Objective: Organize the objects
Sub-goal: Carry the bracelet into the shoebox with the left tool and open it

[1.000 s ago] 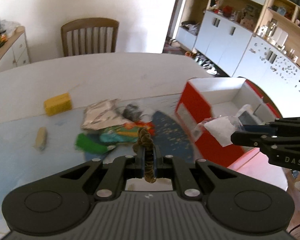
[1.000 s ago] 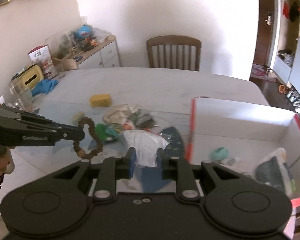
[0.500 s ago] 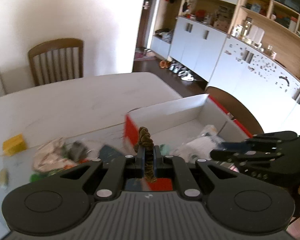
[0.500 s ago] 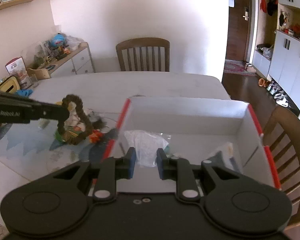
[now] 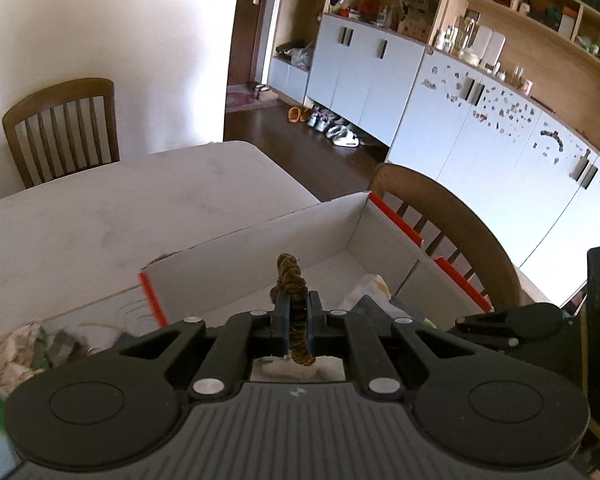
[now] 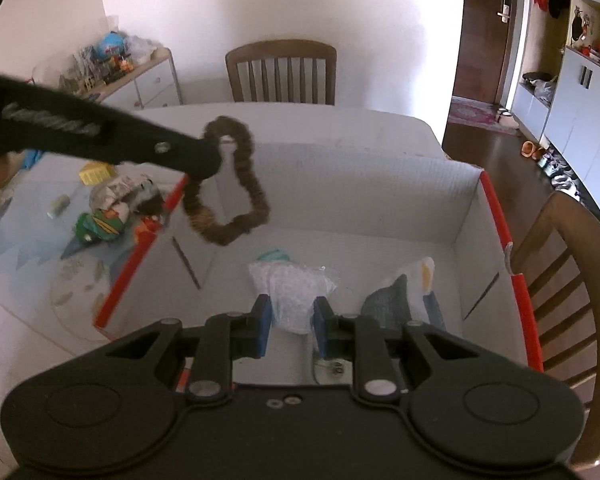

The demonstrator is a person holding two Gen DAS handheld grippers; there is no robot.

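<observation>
A brown scrunchie (image 5: 288, 274) is pinched in my left gripper (image 5: 298, 301), which is shut on it. In the right wrist view the scrunchie (image 6: 256, 196) dangles as a loop over the left part of a white cardboard box with red edges (image 6: 380, 184). My right gripper (image 6: 291, 307) is shut on a white crinkled plastic packet (image 6: 294, 284), low inside the same box. A teal item (image 6: 274, 256) and a grey pouch with a white wrapper (image 6: 404, 296) lie on the box floor.
Left of the box the table holds a yellow sponge (image 6: 94, 172), a crumpled foil packet (image 6: 124, 192), a green packet (image 6: 100, 228) and a small roll (image 6: 58, 204). One wooden chair (image 6: 280, 72) stands at the far side, another (image 6: 572, 280) right of the box.
Both grippers have swung right, from above the pile on the table to above the box. Each kept its load; the right one also sank lower into the box.
</observation>
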